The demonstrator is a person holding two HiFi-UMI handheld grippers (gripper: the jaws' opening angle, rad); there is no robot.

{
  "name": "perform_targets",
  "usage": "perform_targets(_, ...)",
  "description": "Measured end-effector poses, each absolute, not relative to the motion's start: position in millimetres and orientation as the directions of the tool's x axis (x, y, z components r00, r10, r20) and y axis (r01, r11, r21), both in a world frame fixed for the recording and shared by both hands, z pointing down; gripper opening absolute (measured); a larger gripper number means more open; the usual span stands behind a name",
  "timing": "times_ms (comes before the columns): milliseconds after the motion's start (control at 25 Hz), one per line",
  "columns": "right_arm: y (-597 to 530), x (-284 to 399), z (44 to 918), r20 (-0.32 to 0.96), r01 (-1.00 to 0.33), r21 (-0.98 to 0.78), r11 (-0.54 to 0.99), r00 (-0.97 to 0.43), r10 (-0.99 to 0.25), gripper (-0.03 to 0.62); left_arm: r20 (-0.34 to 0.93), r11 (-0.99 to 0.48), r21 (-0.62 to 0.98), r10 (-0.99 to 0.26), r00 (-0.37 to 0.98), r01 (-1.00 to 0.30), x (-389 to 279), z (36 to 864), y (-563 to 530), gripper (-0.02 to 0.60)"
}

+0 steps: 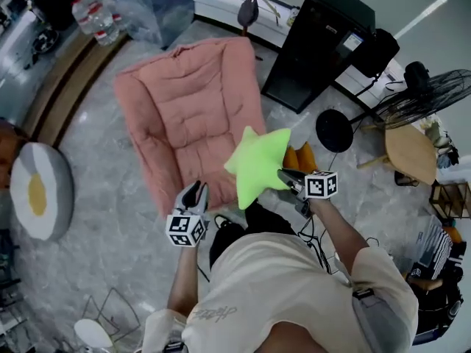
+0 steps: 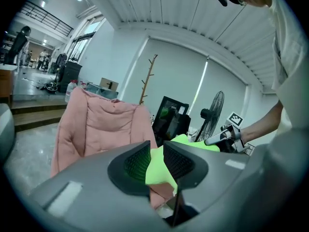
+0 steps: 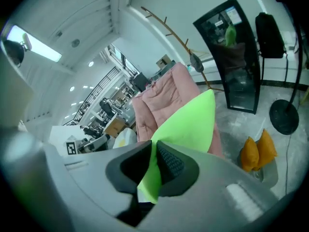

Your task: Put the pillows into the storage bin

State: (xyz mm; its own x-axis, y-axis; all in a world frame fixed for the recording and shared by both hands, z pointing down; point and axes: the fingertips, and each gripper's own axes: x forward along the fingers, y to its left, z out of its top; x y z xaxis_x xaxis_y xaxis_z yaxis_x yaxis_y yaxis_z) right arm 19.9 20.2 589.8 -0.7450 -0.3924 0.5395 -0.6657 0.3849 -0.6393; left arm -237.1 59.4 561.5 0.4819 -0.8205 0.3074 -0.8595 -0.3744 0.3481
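Note:
My right gripper (image 1: pixel 283 176) is shut on one point of a lime-green star pillow (image 1: pixel 257 166), which hangs in the air in front of the person. In the right gripper view the green fabric (image 3: pixel 186 124) is pinched between the jaws. My left gripper (image 1: pixel 196 192) is lower left of the pillow and apart from it, open and empty. Through its jaws the green pillow (image 2: pixel 157 166) shows farther off. An orange pillow (image 1: pixel 302 157) lies on the floor behind the green one. A round fried-egg pillow (image 1: pixel 40 190) lies far left.
A big pink folding cushion (image 1: pixel 191 112) is spread on the marble floor ahead. A black cabinet (image 1: pixel 316 43), a round black stand base (image 1: pixel 335 131), a floor fan (image 1: pixel 427 98) and a wooden stool (image 1: pixel 408 153) stand to the right. Cables trail by the person's feet.

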Motion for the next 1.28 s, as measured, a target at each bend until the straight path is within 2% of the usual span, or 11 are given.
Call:
perform_targets(240,36.3,106.5,561.0,0.472,-0.676,-0.673,0.3,-0.705,-0.53,0.032,0.309,-0.472,0.336,-0.762,0.569,-0.815,-171.0,553.0,39.9,0.103)
perform_targets(520,61.5,204.3,578.7,0.46,-0.687,-0.706,0.171,-0.629,-0.626,0.028,0.356,-0.547,0.332,-0.682,0.639,-0.768,-89.7,546.2,18.4,0.103)
perform_targets(880,87.7,311.1,650.7,0.517,-0.669,-0.743,-0.02,-0.555,-0.651,0.025,0.399,-0.635,0.33,-0.576,0.713,-0.698,24.9,549.9,-0.7,0.103)
perform_targets(1280,114.4,369.9,734.5,0.587,-0.638,-0.749,-0.179,-0.513,-0.626,0.025,0.463,-0.663,0.296,-0.53,0.711,-0.687,79.3,565.4,-14.2,0.106)
